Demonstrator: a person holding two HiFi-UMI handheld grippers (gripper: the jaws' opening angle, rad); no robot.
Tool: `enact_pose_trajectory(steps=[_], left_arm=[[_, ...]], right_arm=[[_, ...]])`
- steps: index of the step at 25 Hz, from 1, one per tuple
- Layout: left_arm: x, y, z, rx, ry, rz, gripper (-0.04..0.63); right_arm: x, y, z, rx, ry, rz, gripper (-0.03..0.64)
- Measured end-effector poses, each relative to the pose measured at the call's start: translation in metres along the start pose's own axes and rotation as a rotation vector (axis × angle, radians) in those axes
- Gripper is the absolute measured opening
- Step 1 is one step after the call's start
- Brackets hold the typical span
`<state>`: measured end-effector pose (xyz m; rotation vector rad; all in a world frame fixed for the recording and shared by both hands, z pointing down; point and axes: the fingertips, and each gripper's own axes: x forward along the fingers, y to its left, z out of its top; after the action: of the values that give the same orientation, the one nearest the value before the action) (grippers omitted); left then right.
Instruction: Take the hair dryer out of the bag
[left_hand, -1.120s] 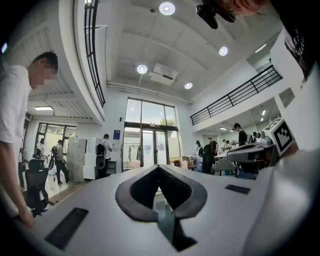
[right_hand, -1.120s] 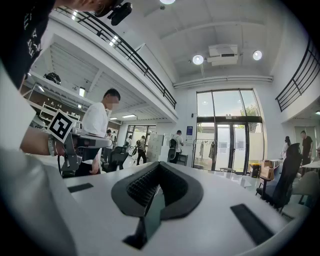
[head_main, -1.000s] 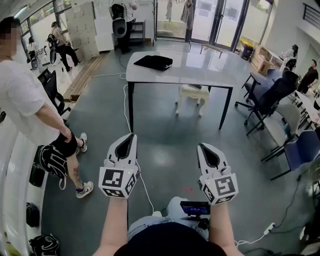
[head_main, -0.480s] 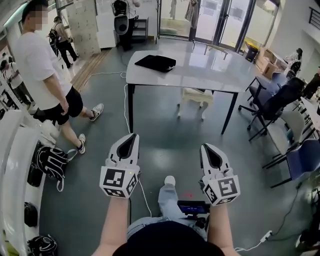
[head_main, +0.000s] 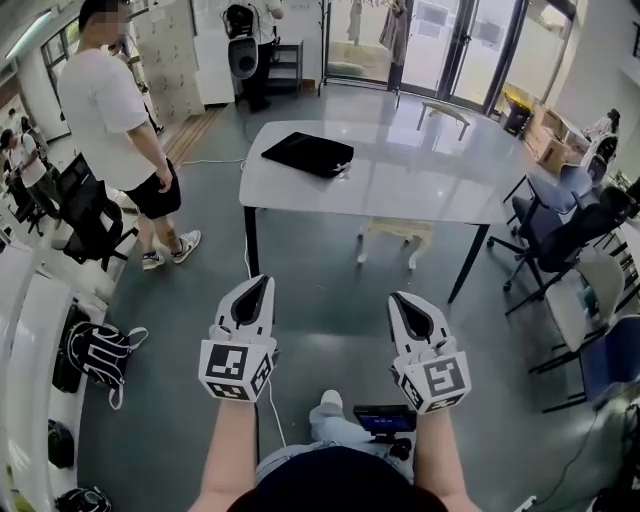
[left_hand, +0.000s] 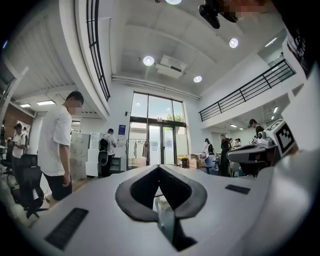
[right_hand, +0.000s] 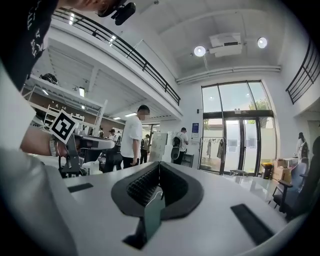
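A flat black bag (head_main: 306, 152) lies on the far left part of the white table (head_main: 420, 175), well ahead of both grippers. No hair dryer shows in any view. My left gripper (head_main: 263, 282) and right gripper (head_main: 397, 299) are held side by side over the grey floor, short of the table's near edge, pointing level toward it. Both are shut with nothing between the jaws. The left gripper view shows its jaws (left_hand: 159, 167) meeting at the tip. The right gripper view shows its own jaws (right_hand: 159, 163) meeting in the same way.
A person in a white shirt (head_main: 110, 110) stands at the left beside a black office chair (head_main: 85, 215). A backpack (head_main: 100, 350) lies on the floor at the left. A small white stool (head_main: 395, 232) is under the table. Office chairs (head_main: 560, 215) stand at the right.
Both grippers have been carried forward toward the table, which now sits nearer and larger. The person at the left has walked further back. Jaws stayed shut.
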<state>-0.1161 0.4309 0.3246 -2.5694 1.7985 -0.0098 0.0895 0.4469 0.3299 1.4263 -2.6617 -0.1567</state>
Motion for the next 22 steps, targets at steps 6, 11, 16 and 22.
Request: enact_pose_trajectory(steps=[6,11,16,22], left_arm=[[0.080,0.002,0.009,0.014,-0.010,0.012,0.012],[0.120,0.012,-0.007,0.001,0.033,0.021,0.012],[0.167,0.020,-0.026,-0.002,0.066,-0.004,0.012],[0.241,0.057,-0.033,-0.006,0.065,-0.019,0.012]], right_arm=[[0.061,-0.059,0.001,-0.003,-0.014,0.045,0.025],[0.096,-0.083,-0.013,0.010,0.006,0.059,0.025],[0.129,-0.109,-0.032,0.019,0.039,0.035,0.025],[0.191,-0.151,-0.044,0.032,0.057,-0.009,0.025]])
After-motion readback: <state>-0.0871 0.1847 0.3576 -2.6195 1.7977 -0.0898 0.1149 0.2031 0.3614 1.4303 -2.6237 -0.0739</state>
